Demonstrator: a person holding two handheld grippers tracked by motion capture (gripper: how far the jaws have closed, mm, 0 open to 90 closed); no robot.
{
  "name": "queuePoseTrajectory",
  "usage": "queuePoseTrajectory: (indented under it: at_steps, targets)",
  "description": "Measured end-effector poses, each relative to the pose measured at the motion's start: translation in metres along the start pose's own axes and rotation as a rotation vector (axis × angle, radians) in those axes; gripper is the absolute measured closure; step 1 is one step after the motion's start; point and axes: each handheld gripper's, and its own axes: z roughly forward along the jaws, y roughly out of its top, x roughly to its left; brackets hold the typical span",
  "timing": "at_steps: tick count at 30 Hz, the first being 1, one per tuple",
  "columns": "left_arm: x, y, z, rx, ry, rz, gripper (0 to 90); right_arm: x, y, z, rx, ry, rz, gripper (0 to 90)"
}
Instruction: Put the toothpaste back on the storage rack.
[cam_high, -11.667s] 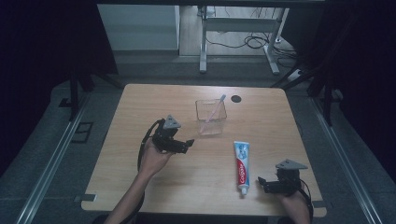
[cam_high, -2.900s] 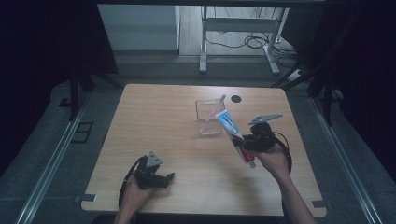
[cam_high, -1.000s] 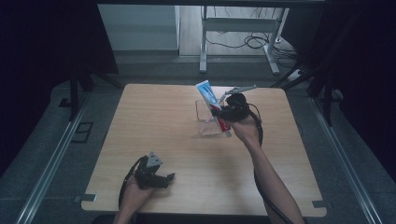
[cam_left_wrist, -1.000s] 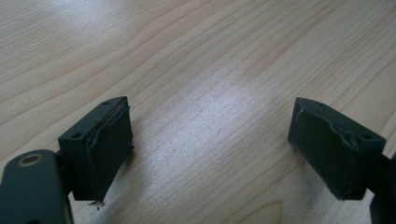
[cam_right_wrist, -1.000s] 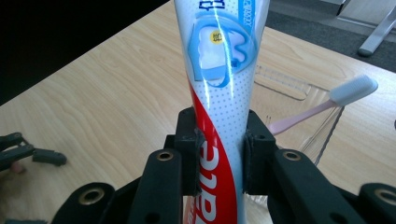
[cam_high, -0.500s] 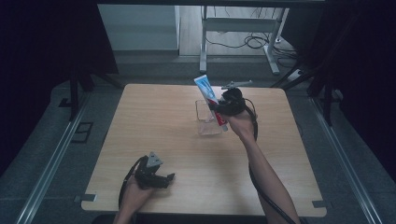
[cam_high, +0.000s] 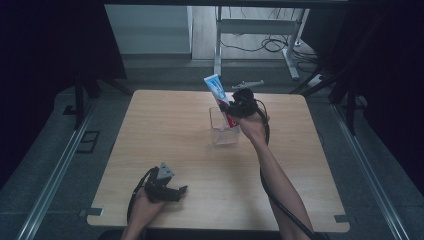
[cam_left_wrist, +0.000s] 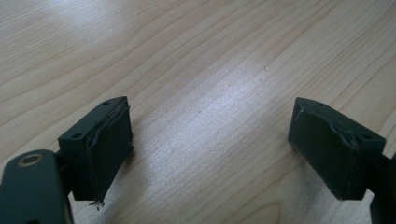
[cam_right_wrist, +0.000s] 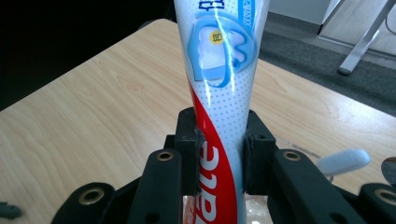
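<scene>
A white, red and blue toothpaste tube (cam_high: 219, 95) stands nearly upright over a clear square cup (cam_high: 223, 128) at the table's far middle. My right gripper (cam_high: 235, 111) is shut on the tube's lower part; in the right gripper view the two black pads squeeze the tube (cam_right_wrist: 219, 112) from both sides. A pale toothbrush handle (cam_right_wrist: 343, 161) pokes up at the right in that view. My left gripper (cam_high: 176, 192) rests near the table's front edge, left of centre. In the left gripper view its jaws stand wide apart over bare wood, open with nothing between them.
The wooden table (cam_high: 165, 135) stretches out to the left and right of the cup. A small dark round hole (cam_right_wrist: 390, 169) sits in the tabletop beside the cup. Table legs and cables (cam_high: 265, 45) lie on the floor beyond the far edge.
My right gripper has carried the tube a little to the left and over the cup, and the tube now stands more upright. The left gripper has stayed where it was.
</scene>
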Motion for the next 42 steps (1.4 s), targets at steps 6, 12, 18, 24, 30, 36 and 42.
queuePoseTrajectory:
  at_steps: [6,12,18,24,30,36,42]
  targets:
    - [0.0,0.001,0.0,0.0,-0.002,0.002,13.7,0.001,0.003,0.009,-0.011,-0.013,-0.016,72.4]
    - [0.0,0.001,0.0,0.0,-0.002,0.002,13.7,0.003,0.005,0.02,-0.012,-0.025,-0.03,72.4]
    - [0.0,0.001,0.0,0.0,-0.002,0.002,13.7,0.007,0.006,0.031,-0.01,-0.024,-0.044,72.4]
    - [0.0,0.0,0.001,-0.003,-0.002,0.001,13.7,0.009,0.003,0.042,-0.005,-0.03,-0.067,72.3]
    - [0.0,0.0,0.001,-0.003,-0.001,0.001,13.7,0.009,-0.001,0.045,-0.013,-0.031,-0.086,72.0]
    - [0.0,0.001,0.001,-0.004,-0.003,0.001,13.7,0.008,-0.002,0.045,-0.028,-0.039,-0.1,71.8]
    - [0.0,0.001,0.001,-0.002,-0.002,0.002,13.7,0.005,-0.004,0.046,-0.022,-0.058,-0.097,71.7]
